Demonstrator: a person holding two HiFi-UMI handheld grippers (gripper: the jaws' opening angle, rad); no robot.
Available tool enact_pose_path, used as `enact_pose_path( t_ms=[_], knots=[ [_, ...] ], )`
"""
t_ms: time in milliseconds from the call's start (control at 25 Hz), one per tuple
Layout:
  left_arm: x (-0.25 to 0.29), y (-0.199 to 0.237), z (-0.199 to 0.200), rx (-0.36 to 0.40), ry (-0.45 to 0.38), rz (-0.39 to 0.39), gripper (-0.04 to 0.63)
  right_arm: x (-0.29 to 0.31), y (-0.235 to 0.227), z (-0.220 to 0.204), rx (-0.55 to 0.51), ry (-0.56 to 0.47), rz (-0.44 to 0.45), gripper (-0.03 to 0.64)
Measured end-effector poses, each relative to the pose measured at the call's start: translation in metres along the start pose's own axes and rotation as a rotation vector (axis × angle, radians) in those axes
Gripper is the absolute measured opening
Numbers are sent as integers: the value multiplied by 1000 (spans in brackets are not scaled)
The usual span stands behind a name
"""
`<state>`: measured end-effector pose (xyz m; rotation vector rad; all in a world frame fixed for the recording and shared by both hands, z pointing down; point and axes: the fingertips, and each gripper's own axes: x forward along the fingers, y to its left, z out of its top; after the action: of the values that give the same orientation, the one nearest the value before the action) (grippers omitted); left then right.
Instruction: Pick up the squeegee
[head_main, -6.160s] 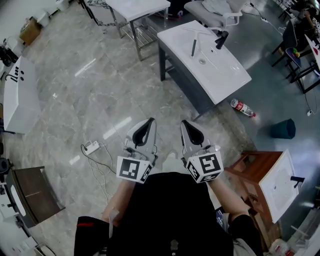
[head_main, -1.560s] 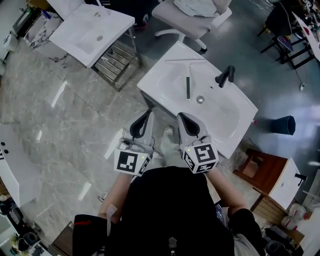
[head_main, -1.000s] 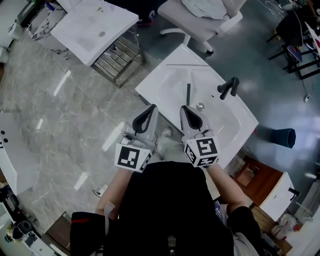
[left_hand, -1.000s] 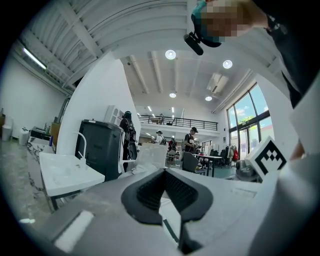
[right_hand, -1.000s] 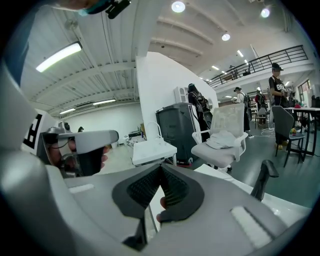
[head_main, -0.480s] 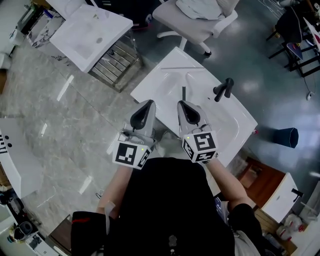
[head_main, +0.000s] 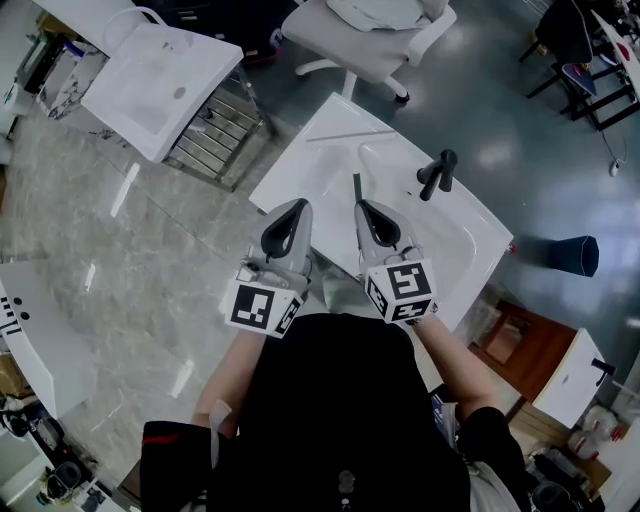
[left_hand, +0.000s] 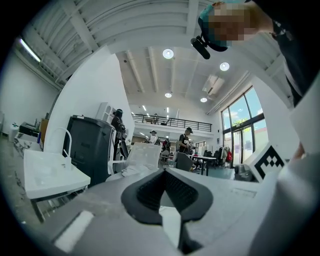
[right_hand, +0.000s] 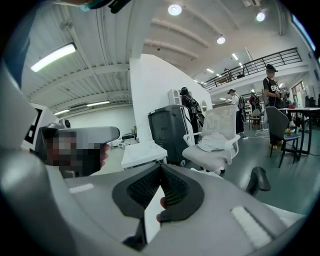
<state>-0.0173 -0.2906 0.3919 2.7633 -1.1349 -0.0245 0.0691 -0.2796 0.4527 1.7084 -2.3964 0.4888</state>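
Setting: a person stands over a white sink on a dark frame, on a grey marbled floor.
Squeegee: lies flat on the sink, left of the black faucet. Its dark handle runs toward the person, and a thin pale bar lies crosswise at its far end. Nothing touches it.
Left gripper: held level at the near left corner of the sink. Its jaws are clenched, the tips meet, and only the hollow of the pads lies between them. It is well apart from the squeegee.
Right gripper: tilted slightly downward over the near edge of the sink. Its jaws are clenched tip to tip and grasp nothing. In the head view the tip sits just short of the near end of the handle, not touching it.
Spacing: the two grippers are side by side and close together, both pointing away from the person.
Marker cubes: one on the back of each gripper, just in front of the person's dark top.
Surroundings: a white chair stands beyond the sink. A second sink on a metal rack stands to the far left. A blue bin stands on the floor to the right.
Right gripper view: the faucet shows to the lower right of the jaws, with the chair behind it.
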Motion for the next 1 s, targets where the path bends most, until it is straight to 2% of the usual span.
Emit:
enact_pose_path(
  t_ms=[640, 1000],
  knots=[
    [51, 30, -39, -44, 96, -77, 2, 54, -35, -37, 53, 89, -79, 3],
    [78, 30, -57, -63, 142, -150, 2, 85, -60, -86, 91, 191, -145, 4]
  ],
)
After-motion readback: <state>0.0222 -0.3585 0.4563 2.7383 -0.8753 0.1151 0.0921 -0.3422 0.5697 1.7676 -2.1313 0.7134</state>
